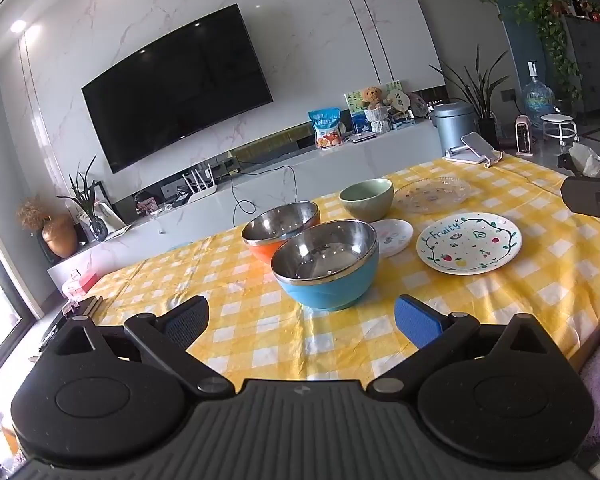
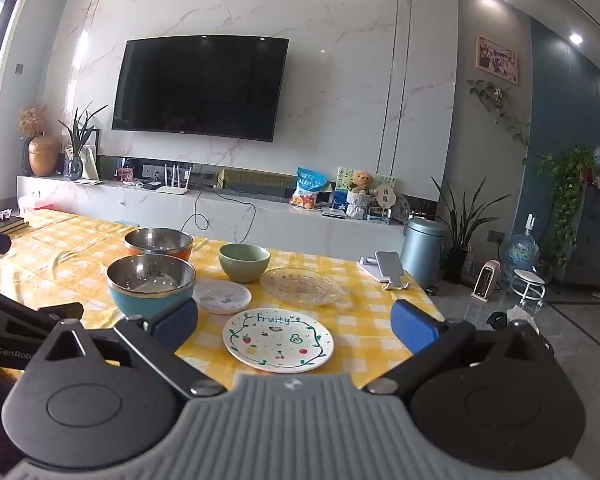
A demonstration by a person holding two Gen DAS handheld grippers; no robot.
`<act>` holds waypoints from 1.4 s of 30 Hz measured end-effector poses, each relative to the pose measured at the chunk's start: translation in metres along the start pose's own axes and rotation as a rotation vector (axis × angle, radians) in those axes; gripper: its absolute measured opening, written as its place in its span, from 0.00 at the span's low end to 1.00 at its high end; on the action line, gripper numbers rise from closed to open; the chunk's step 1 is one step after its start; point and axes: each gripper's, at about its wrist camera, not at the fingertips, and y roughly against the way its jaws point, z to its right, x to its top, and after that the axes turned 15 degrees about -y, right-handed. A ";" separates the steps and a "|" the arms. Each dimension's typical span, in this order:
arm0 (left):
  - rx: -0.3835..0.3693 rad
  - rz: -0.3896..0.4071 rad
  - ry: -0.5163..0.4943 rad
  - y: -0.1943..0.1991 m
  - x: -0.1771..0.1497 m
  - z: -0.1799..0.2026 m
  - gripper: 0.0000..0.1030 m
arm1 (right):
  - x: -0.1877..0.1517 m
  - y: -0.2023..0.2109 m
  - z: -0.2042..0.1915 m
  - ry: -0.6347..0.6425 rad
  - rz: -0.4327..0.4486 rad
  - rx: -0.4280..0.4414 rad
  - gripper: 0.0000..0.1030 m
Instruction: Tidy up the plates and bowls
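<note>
On the yellow checked table [image 1: 260,328] stand a blue steel-lined bowl [image 1: 326,264], an orange steel-lined bowl [image 1: 280,230] behind it, and a green bowl [image 1: 366,199]. A small white plate [image 1: 392,237], a "Fruity" plate [image 1: 469,242] and a clear glass plate [image 1: 432,193] lie to their right. My left gripper [image 1: 302,320] is open and empty, just short of the blue bowl. My right gripper [image 2: 294,322] is open and empty, hovering over the near edge of the Fruity plate [image 2: 278,340]. The blue bowl [image 2: 151,286] sits left of it.
A phone on a stand [image 1: 476,148] sits at the table's far right corner. Books [image 2: 0,222] lie at the far left edge. A TV console runs along the wall behind. The right gripper's body [image 1: 592,200] shows at the right edge of the left wrist view.
</note>
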 end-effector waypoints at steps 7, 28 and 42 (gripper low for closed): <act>0.001 -0.010 0.008 0.000 -0.002 0.003 1.00 | -0.004 -0.001 -0.001 0.009 0.003 0.000 0.98; -0.007 -0.026 0.018 -0.001 -0.005 0.002 1.00 | -0.004 -0.003 -0.003 0.028 -0.013 0.005 0.98; -0.008 -0.028 0.018 -0.003 -0.006 0.002 1.00 | -0.005 -0.003 -0.004 0.030 -0.015 0.004 0.98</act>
